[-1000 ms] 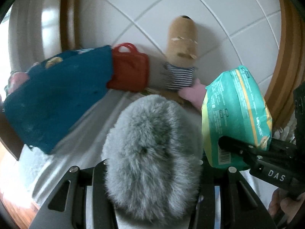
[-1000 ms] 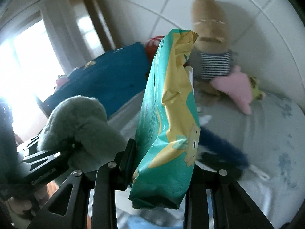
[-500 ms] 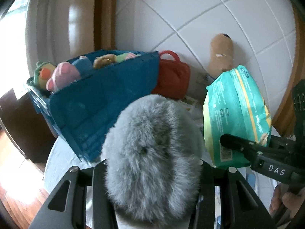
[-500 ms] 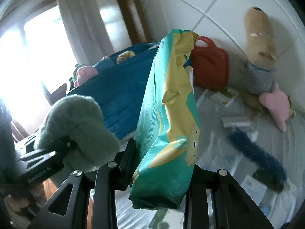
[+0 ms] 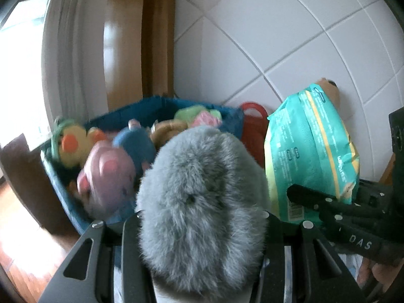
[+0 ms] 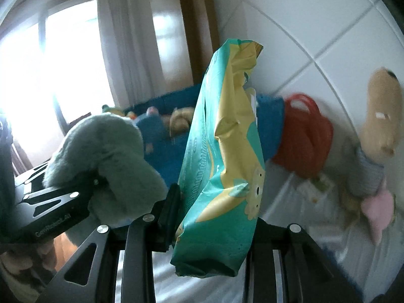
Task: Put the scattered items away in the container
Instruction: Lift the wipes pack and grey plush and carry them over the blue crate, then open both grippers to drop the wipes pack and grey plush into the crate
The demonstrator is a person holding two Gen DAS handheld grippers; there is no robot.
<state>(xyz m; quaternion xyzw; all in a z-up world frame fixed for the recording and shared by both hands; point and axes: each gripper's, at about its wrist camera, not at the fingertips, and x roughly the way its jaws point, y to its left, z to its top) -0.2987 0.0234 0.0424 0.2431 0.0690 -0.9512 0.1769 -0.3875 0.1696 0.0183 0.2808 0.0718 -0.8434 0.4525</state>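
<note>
Since a second ago both hands have swung toward the blue fabric bin (image 5: 75, 209); its open top, then seen only as a side wall, now faces the left camera, and the striped plush dog has slid from the middle of both views to the right edge.

In the left wrist view, the left gripper (image 5: 202, 217) pinches a fluffy grey soft toy (image 5: 202, 202) that fills the lower middle of the frame, its black fingers pressing in on both sides. Behind the toy, in the middle left, the bin holds several plush toys: a yellow one with orange patches (image 5: 72, 142), a pink one (image 5: 106, 174), a blue one (image 5: 135, 145) and a green and pink one (image 5: 199, 116). To the right, the right gripper (image 5: 303, 197) holds a teal and yellow pack of nappies (image 5: 310, 151) upright in the air. A red toy bag (image 5: 252, 116) peeks out between the bin and the pack, against a white tiled wall (image 5: 277, 25).

In the right wrist view, the right gripper (image 6: 214, 217) is clamped on the lower end of the nappy pack (image 6: 224, 151), which stands upright through the middle of the frame. The grey toy (image 6: 106, 156) sits lower left in the left gripper (image 6: 83, 199). The bin (image 6: 171, 156) lies behind both. The red bag (image 6: 305, 139) is right of the bin, and the plush dog (image 6: 378, 116) leans on the wall at the far right, a pink soft toy (image 6: 378, 209) just below it on a pale sheet (image 6: 315, 227).
</note>
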